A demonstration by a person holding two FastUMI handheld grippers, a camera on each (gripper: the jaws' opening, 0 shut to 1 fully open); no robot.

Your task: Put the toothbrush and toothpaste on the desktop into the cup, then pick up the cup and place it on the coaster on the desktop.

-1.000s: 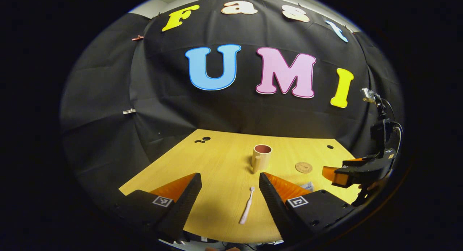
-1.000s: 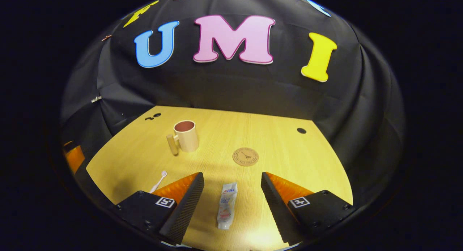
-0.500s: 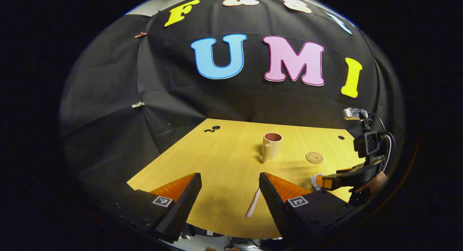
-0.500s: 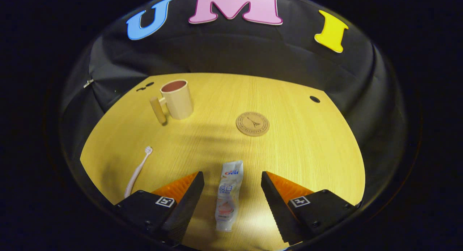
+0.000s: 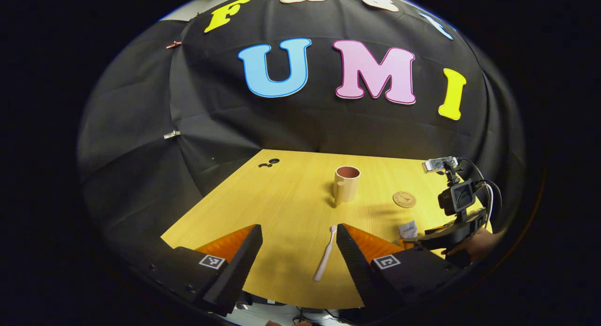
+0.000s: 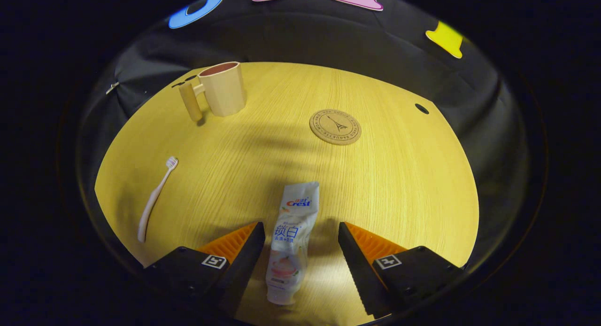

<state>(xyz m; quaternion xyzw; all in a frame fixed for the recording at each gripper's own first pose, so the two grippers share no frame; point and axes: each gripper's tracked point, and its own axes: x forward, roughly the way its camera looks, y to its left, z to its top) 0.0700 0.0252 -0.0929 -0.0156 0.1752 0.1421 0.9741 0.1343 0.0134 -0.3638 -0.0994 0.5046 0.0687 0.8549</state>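
Right gripper (image 6: pixel 300 251) spread wide, straddling the toothpaste (image 6: pixel 290 241) flat on the bench (image 6: pixel 399 175). Soft, light tube, likely squashy; best pinched mid-body. Left gripper (image 5: pixel 298 251) likewise spread.

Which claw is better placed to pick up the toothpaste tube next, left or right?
Right, most likely. The right claw is open with the toothpaste tube lying on the desktop between its fingers. The left claw is open astride the toothbrush instead.
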